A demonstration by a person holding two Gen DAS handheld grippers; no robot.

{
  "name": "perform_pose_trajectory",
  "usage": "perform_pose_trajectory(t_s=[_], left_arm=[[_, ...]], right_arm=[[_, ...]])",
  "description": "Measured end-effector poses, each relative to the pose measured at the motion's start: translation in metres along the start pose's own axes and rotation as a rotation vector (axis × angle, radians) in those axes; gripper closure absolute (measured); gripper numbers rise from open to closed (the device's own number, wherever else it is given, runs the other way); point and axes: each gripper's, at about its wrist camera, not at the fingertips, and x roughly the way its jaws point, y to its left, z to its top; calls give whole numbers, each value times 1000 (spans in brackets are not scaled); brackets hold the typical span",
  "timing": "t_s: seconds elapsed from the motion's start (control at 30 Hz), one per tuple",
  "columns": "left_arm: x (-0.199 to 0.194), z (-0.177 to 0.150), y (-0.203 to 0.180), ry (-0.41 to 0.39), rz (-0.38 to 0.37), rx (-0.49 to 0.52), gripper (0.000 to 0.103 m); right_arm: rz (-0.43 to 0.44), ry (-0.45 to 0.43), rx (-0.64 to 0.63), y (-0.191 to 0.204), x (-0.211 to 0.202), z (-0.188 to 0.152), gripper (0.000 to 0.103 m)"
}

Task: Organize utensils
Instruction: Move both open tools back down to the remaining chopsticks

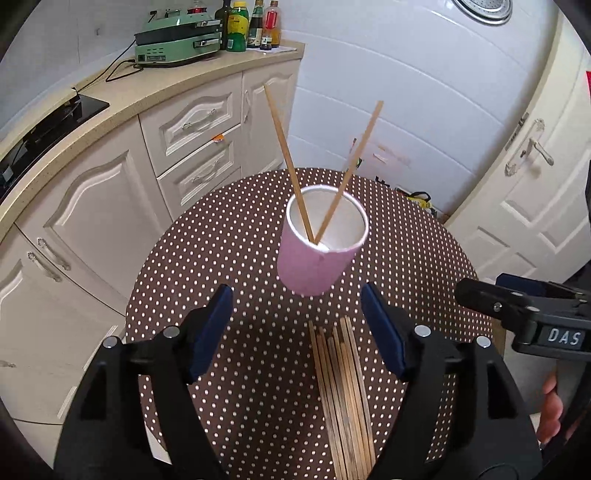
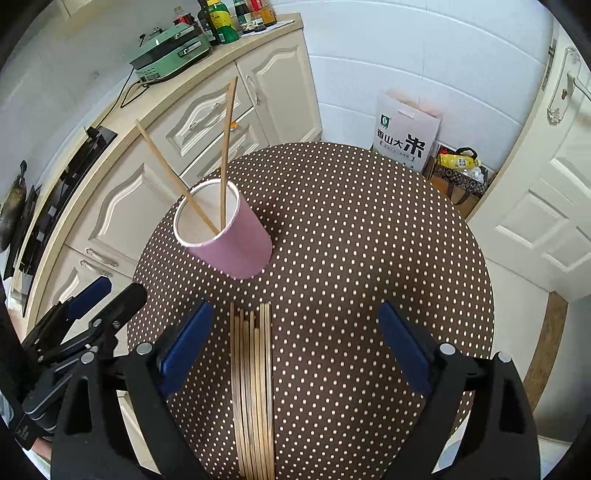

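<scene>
A: Left wrist view: you see the pink cup [image 1: 319, 254] standing upright near the middle of the round dotted table [image 1: 229, 236]. What does it hold?

B: Two chopsticks [image 1: 286, 158], lower ends together at the cup's bottom, upper ends splayed apart in a V and leaning on opposite sides of the rim. The rest of the white inside is bare.

A: And the remaining utensils?

B: A bundle of chopsticks [image 1: 343, 398] lies flat on the table, side by side, on your side of the cup and apart from it. In the right wrist view the same bundle [image 2: 253, 391] runs straight toward you, and the cup [image 2: 236, 240] stands beyond its far ends, slightly left.

A: State of your tongs?

B: Your left gripper [image 1: 297, 325] has its blue pads spread wide, nothing between them; the bundle's far ends show in the gap, closer to the right pad. Your right gripper [image 2: 295, 339] is likewise spread apart and holds nothing; the bundle lies below the gap, nearer its left pad.

A: Other containers?

B: Bottles [image 1: 245, 26] stand on the counter [image 1: 122, 92] beside a green appliance [image 1: 177, 40]. A rice bag [image 2: 406, 129] leans on the wall beyond the table.
</scene>
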Motion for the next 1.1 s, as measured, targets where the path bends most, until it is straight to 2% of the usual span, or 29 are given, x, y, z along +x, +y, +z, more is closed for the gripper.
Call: perform_pose_trajectory(t_s=[0.37,1.1], left_arm=[[1,-34,-10,52,11,11,32],[33,-96,3,249,40,-3,32]], right_arm=[[-16,82,0,-5,17,-27,15],[-91,263,-75,2,78,-85,15]])
